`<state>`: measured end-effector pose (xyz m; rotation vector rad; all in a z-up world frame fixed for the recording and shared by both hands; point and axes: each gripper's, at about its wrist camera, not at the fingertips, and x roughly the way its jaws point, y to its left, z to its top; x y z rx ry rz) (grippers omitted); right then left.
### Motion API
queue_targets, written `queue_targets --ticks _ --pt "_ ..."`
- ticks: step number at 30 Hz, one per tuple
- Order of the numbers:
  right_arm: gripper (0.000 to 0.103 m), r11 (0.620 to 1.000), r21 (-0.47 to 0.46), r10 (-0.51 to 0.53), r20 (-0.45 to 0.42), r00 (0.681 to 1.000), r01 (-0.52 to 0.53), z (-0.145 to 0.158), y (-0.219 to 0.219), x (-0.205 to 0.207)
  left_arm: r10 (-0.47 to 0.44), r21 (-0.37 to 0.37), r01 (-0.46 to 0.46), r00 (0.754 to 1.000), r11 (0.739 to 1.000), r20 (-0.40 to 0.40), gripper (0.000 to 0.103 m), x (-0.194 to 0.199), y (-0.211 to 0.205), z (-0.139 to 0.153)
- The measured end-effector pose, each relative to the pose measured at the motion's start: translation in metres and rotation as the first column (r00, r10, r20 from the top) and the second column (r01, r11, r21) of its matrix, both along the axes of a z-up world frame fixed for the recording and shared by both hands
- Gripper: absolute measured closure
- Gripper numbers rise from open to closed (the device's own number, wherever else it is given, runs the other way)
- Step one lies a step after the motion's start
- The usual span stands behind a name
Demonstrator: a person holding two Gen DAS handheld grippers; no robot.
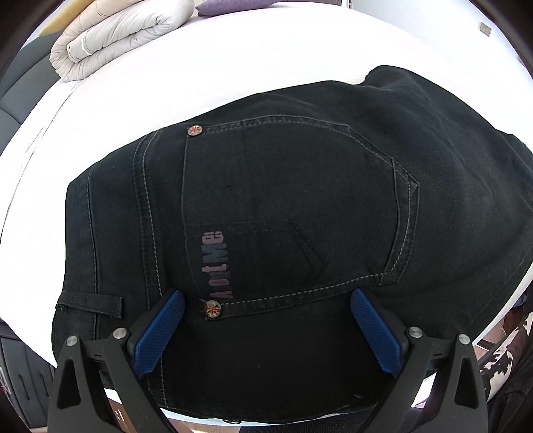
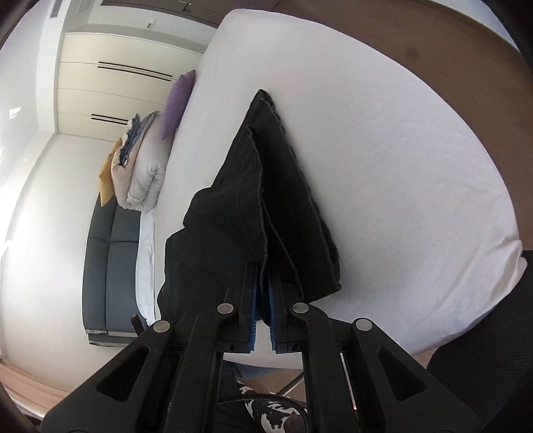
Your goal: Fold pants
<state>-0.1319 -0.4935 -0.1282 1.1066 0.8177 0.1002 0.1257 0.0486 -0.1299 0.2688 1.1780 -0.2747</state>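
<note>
Black denim pants lie on a white bed, back pocket and waistband up, with two round rivets showing. My left gripper hovers over the waist end, its blue pads spread wide on either side of the lower pocket corner, gripping nothing. In the right wrist view the leg end of the pants is lifted off the bed in layered folds. My right gripper is shut on that hem edge, the cloth pinched between its blue pads.
A rolled beige duvet and a purple pillow lie at the far end of the bed. A grey upholstered bed frame runs along one side. A person's patterned clothing shows below the right gripper. Wood floor borders the bed.
</note>
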Motion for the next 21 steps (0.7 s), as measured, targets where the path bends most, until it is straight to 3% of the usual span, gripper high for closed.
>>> queue_targets --ticks 5,9,14,18,19,21 --pt "0.098 1.000 -0.006 0.001 0.028 1.000 -0.001 0.009 -0.003 0.015 0.011 -0.001 -0.011 1.000 1.000 0.001 0.000 0.007 0.005 -0.001" --pt "0.098 0.997 -0.068 0.032 0.032 0.999 -0.030 0.033 -0.007 0.043 0.020 -0.006 -0.020 1.000 1.000 0.010 0.000 0.003 0.006 -0.002" --pt "0.099 0.983 -0.176 0.084 0.150 0.985 -0.057 0.116 -0.008 0.094 0.019 -0.005 -0.019 1.000 1.000 0.006 0.000 0.001 0.013 -0.005" --pt "0.099 0.958 -0.283 0.140 0.283 0.949 -0.056 0.191 0.002 0.108 0.023 -0.008 -0.023 1.000 1.000 0.003 0.000 0.005 0.014 -0.006" --pt "0.099 0.954 -0.293 0.146 0.290 0.946 -0.058 0.198 0.004 0.110 0.024 -0.008 -0.024 1.000 1.000 0.005 0.000 0.005 0.015 -0.006" --pt "0.099 0.957 -0.285 0.121 0.256 0.959 -0.044 0.184 0.000 0.105 0.024 -0.010 -0.024 1.000 1.000 0.009 0.000 0.006 0.016 -0.006"
